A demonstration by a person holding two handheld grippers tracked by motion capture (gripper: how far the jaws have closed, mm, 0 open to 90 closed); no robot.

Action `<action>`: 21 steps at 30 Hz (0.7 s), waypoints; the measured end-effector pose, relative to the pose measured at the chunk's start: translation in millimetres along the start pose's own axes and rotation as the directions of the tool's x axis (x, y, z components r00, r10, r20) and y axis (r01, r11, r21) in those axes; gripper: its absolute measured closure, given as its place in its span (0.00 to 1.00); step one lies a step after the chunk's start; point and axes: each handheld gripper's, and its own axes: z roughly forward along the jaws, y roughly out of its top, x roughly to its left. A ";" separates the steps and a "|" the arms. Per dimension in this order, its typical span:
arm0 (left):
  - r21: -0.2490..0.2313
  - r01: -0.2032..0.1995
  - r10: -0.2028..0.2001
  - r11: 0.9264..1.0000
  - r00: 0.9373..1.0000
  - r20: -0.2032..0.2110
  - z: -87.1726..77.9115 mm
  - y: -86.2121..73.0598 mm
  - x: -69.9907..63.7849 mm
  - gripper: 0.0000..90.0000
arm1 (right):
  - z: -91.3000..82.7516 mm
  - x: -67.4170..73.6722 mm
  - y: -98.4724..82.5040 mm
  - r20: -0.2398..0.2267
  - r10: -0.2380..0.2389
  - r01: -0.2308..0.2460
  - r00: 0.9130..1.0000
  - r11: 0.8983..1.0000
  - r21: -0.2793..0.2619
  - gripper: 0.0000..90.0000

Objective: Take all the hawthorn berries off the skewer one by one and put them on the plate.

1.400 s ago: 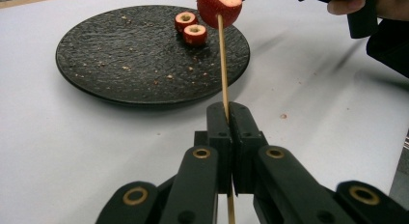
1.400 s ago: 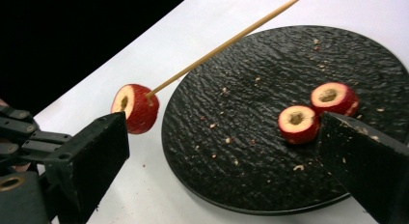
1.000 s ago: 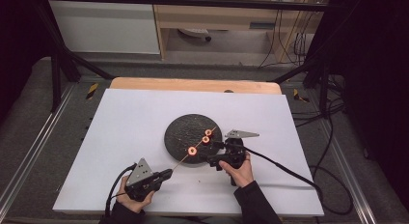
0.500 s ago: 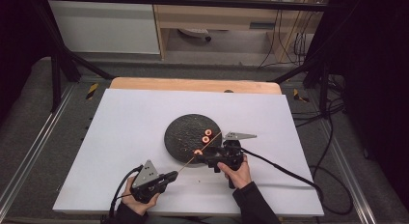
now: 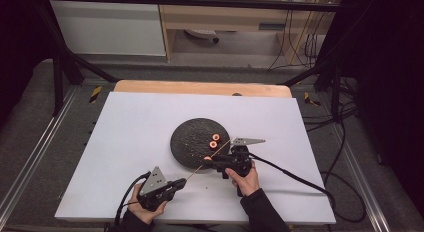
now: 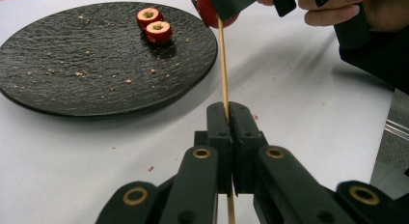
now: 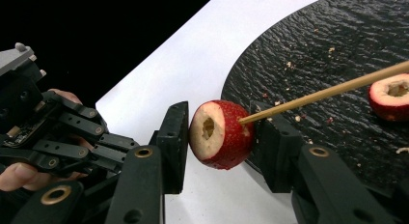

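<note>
Jaws of your right hand-held gripper (image 7: 219,137) have just clamped the cored fruit (image 7: 221,134); left hand-held gripper (image 6: 226,122) pinches the skewer (image 6: 223,64); threading can begin.

a wooden table (image 5: 200,87) carries a white sheet (image 5: 135,142) that covers nearly all of its top, leaving a strip of bare wood along the far edge. on the sheet, a little right of the middle, lies a round black plate (image 5: 187,142) with a rough, pitted face. small reddish crumbs (image 6: 150,168) lie scattered on the white surface near the plate's near rim, and more crumbs speckle the plate itself.
</note>
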 end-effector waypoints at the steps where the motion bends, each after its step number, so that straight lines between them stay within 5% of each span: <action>1: -0.001 -0.001 0.001 1.000 1.000 0.000 -0.1 0.1 -0.1 0.98 | -0.3 0.0 0.3 -0.001 0.000 0.000 1.000 1.000 -0.001 0.67; 21: -0.010 -0.003 0.003 1.000 1.000 0.001 -3.1 0.9 -0.3 0.98 | -9.7 -3.8 8.6 0.011 -0.004 0.005 1.000 1.000 -0.018 0.68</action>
